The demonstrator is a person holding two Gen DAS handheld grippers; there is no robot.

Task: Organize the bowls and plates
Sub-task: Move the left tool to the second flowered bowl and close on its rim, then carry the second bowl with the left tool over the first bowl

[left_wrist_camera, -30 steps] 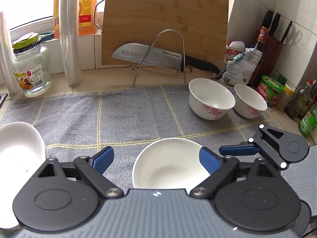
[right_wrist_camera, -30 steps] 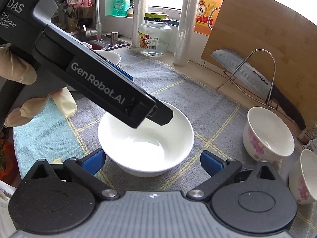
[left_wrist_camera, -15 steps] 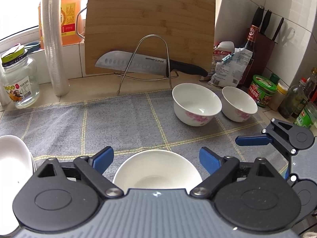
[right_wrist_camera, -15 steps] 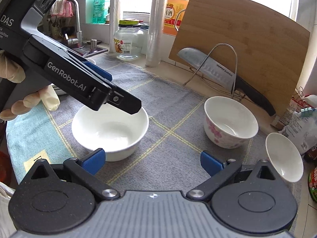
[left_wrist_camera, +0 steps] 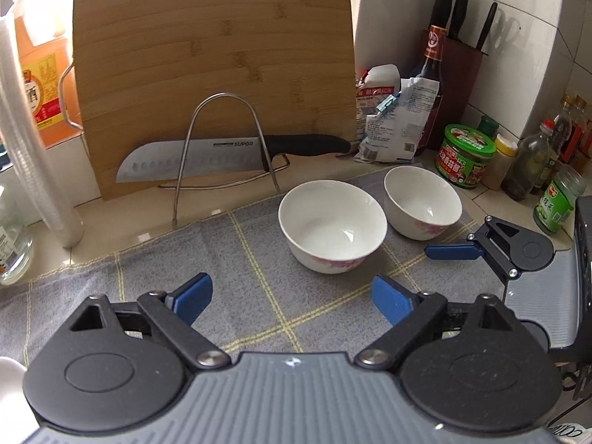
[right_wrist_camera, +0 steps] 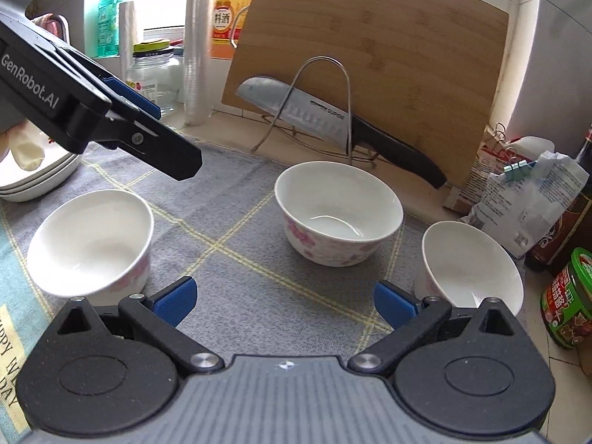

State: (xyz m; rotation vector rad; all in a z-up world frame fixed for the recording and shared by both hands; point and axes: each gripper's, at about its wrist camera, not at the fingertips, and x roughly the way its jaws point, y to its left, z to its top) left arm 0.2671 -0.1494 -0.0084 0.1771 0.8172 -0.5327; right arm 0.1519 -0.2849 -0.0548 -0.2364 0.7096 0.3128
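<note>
Plain bowl [right_wrist_camera: 90, 240] left behind; left tool [left_wrist_camera: 292, 292] gaping, empty; floral bowl [left_wrist_camera: 333, 225] ahead.

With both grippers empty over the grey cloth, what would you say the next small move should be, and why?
Probably ease the left gripper forward and down to straddle the rim of the middle floral bowl. Its jaws stand open with nothing between them, and that bowl sits upright on the cloth straight ahead. The right gripper, also open and empty, could go for the smaller bowl to its right.
</note>
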